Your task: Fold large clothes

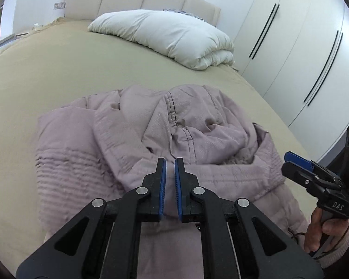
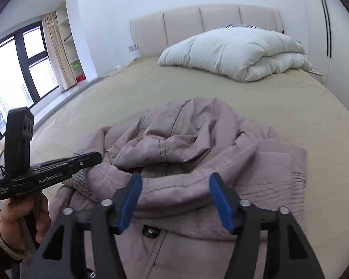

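A mauve padded hooded jacket [image 1: 151,139] lies crumpled on the beige bed, its hood bunched on top; it also shows in the right wrist view [image 2: 197,144]. My left gripper [image 1: 170,162] hovers over the jacket's collar area with its blue-padded jaws nearly closed and nothing visibly pinched between them. It also shows in the right wrist view [image 2: 97,157], at the jacket's left edge. My right gripper [image 2: 175,179] is open wide above the hood's rim, with nothing between its fingers. It shows in the left wrist view [image 1: 287,160] at the jacket's right side.
The beige bed sheet [image 1: 58,69] spreads around the jacket. A folded white duvet [image 1: 169,34] lies by the headboard [image 2: 221,21]. White wardrobe doors [image 1: 302,46] stand to the right. A window [image 2: 9,69] and shelves are on the left.
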`<action>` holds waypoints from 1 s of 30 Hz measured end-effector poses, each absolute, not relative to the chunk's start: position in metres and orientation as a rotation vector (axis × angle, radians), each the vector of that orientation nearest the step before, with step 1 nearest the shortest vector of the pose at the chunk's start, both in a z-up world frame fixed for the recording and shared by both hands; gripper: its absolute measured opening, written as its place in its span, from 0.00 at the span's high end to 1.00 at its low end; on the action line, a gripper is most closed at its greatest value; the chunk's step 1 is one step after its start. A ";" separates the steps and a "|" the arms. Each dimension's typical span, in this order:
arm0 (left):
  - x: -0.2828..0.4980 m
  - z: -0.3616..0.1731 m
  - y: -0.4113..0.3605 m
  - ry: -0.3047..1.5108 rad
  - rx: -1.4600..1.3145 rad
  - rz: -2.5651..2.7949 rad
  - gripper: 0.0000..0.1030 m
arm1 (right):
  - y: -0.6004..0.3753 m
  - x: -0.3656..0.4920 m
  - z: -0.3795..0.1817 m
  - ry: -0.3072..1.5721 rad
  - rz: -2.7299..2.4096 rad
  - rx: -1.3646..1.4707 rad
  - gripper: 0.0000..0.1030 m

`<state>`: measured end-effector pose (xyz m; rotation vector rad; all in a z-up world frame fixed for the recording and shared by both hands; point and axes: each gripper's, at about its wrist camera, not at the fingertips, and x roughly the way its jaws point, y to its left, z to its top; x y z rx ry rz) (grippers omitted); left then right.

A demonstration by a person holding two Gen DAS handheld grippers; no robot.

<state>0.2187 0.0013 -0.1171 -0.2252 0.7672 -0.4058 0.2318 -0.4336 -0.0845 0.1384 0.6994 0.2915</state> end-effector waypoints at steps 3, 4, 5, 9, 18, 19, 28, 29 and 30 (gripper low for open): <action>0.179 -0.104 0.028 0.743 -0.293 -0.401 0.93 | -0.461 0.187 -0.073 0.674 0.279 0.208 0.32; 0.164 -0.103 0.038 0.746 -0.314 -0.404 0.93 | -0.471 0.171 -0.072 0.672 0.257 0.222 0.31; 0.148 -0.102 0.046 0.756 -0.320 -0.411 0.93 | -0.482 0.155 -0.071 0.669 0.233 0.238 0.27; 0.086 -0.103 0.084 0.813 -0.308 -0.399 0.90 | -0.522 0.089 -0.077 0.694 0.177 0.335 0.15; -0.024 -0.111 0.155 0.920 -0.418 -0.308 0.33 | -0.569 0.011 -0.107 0.841 0.127 0.450 0.15; -0.036 -0.110 0.158 0.933 -0.407 -0.307 0.33 | -0.570 0.005 -0.110 0.859 0.135 0.456 0.15; -0.108 -0.144 0.173 1.144 -0.398 -0.356 0.33 | -0.590 -0.061 -0.141 1.011 0.177 0.499 0.15; -0.112 -0.148 0.171 1.162 -0.397 -0.364 0.33 | -0.594 -0.069 -0.141 1.023 0.173 0.501 0.15; -0.117 -0.151 0.170 1.176 -0.390 -0.369 0.33 | -0.598 -0.076 -0.139 1.025 0.172 0.498 0.15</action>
